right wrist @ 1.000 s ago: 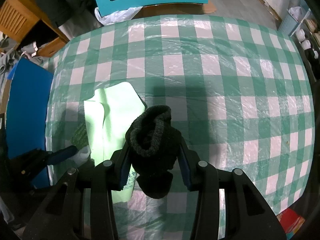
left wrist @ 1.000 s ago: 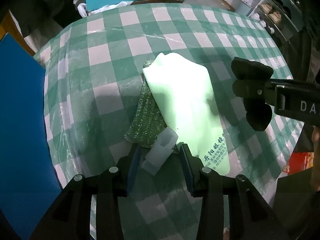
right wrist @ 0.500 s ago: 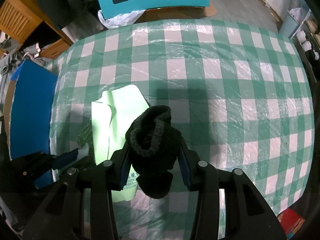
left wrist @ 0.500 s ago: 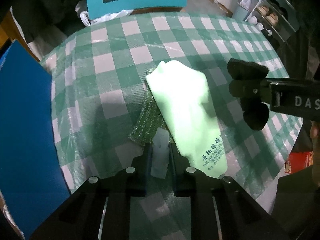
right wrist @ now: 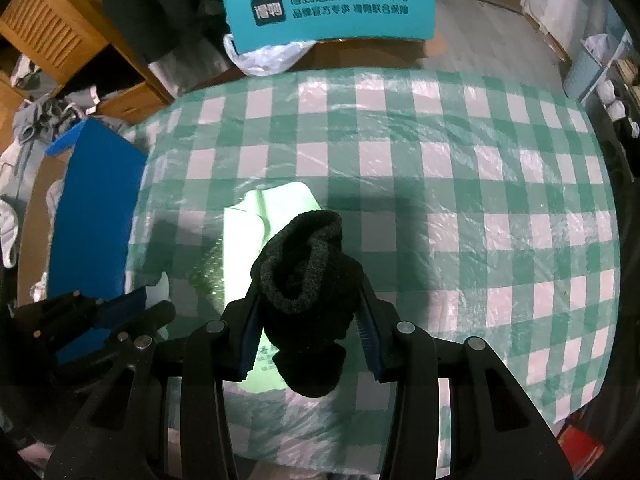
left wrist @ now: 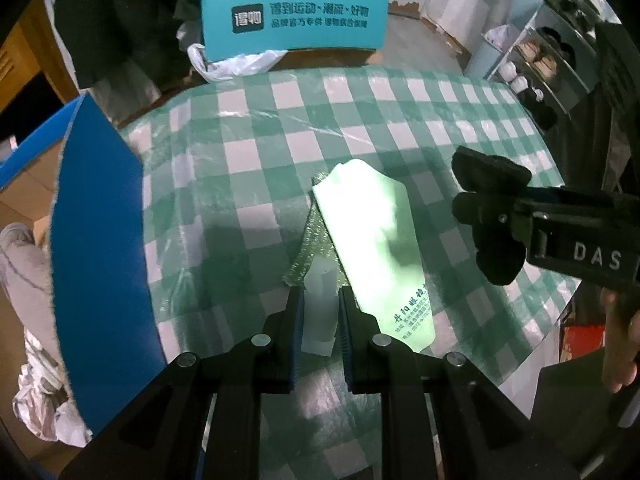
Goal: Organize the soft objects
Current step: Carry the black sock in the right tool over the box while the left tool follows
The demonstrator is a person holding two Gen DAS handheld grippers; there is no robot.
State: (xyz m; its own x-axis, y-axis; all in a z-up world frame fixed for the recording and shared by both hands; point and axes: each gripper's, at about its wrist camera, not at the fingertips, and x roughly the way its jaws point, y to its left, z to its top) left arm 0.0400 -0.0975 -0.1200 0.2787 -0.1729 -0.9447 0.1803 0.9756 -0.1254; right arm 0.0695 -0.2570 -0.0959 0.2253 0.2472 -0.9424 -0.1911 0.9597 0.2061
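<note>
My left gripper (left wrist: 319, 296) is shut on a white foam piece (left wrist: 320, 304) and holds it above the near left of the checked table (left wrist: 260, 152). Beyond it a pale green cloth (left wrist: 372, 236) with printed text lies over a green glittery scouring cloth (left wrist: 316, 248). My right gripper (right wrist: 308, 312) is shut on a black knitted sock (right wrist: 308, 276) and hovers over the table's near side; it shows at the right in the left wrist view (left wrist: 492, 216). In the right wrist view the green cloth (right wrist: 256, 216) lies left of the sock, and the left gripper (right wrist: 120, 312) shows at lower left.
A blue box (left wrist: 96, 240) with an open top stands at the table's left edge; it also shows in the right wrist view (right wrist: 92, 208). A teal chair back (left wrist: 296, 20) with a white plastic bag (left wrist: 228, 64) stands behind the table. Shelves (left wrist: 560, 52) stand at the right.
My left gripper has closed on the white foam piece and lifted it back and up from the table. My right gripper has kept hold of the black sock and risen a little.
</note>
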